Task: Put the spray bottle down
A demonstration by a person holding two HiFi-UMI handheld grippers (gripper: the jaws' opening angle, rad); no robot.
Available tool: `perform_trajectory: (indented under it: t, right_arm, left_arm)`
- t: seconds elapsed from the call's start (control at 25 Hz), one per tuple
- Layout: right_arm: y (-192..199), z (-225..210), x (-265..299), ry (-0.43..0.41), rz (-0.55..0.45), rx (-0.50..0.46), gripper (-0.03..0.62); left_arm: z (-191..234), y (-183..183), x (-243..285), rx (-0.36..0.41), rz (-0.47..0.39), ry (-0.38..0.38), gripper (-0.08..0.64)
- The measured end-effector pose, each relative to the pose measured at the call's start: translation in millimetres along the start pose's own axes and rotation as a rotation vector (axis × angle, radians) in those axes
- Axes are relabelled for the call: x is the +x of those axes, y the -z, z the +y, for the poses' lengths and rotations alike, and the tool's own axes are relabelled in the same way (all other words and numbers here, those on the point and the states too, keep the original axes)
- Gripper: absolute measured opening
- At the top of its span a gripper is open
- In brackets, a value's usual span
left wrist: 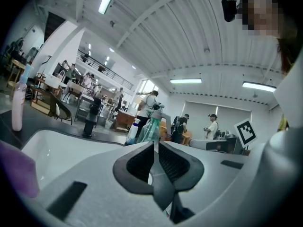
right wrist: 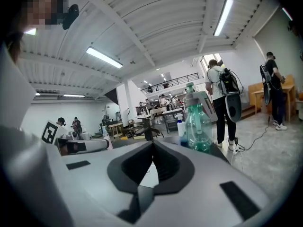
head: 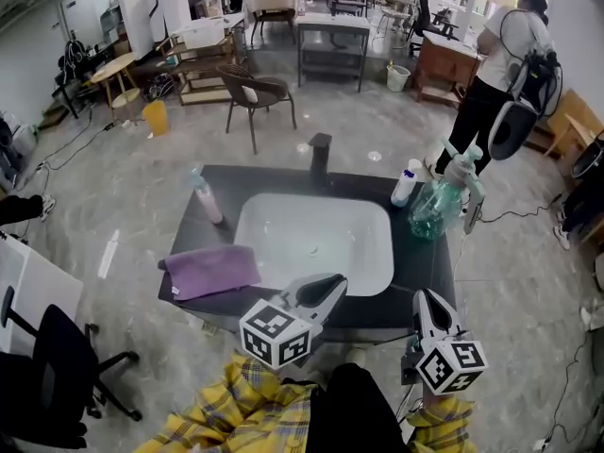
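A clear green spray bottle (head: 436,206) with a white trigger head stands upright on the right end of the dark countertop (head: 429,267), free of both grippers. It shows ahead in the left gripper view (left wrist: 150,126) and close on the right in the right gripper view (right wrist: 199,124). My left gripper (head: 335,283) hangs over the counter's front edge near the basin, jaws shut together with nothing between them (left wrist: 154,143). My right gripper (head: 425,295) is at the front right corner, well short of the bottle, also shut and empty (right wrist: 152,143).
A white basin (head: 283,217) with a black faucet (head: 321,159) fills the counter's middle. A purple cloth (head: 212,270) and a pink bottle (head: 206,196) lie left; a small white bottle (head: 406,182) stands beside the spray bottle. A person (head: 500,55) stands back right; an office chair (head: 57,366) is front left.
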State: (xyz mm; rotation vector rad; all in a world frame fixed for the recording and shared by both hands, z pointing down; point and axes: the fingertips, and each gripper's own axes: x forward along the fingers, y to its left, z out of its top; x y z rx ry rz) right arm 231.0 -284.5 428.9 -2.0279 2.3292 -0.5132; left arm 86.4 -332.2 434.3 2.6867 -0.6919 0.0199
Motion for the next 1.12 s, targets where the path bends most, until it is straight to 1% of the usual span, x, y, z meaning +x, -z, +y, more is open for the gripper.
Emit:
perform_trajectory:
  t: [0.2, 0.48, 0.64, 0.8, 1.12]
  right_arm:
    - [7, 12, -2, -0.021, 0.012, 0.018, 0.005]
    - [12, 15, -1, -0.055, 0.032, 0.029, 0.005]
    - [11, 17, 6, -0.068, 0.029, 0.047, 0.005]
    - [20, 18, 9, -0.079, 0.052, 0.045, 0.005]
    - [29, 11, 10, -0.072, 0.062, 0.07, 0.005]
  left_arm:
    - [7, 3, -11, -0.011, -0.012, -0.02, 0.029]
    - [3, 3, -9, -0.006, -0.025, -0.017, 0.029]
    - [5, 7, -8, -0.003, -0.004, -0.023, 0.029]
    - [4, 12, -8, -0.002, 0.012, -0.02, 0.029]
    - [4, 18, -2, -0.01, 0.023, -0.009, 0.029]
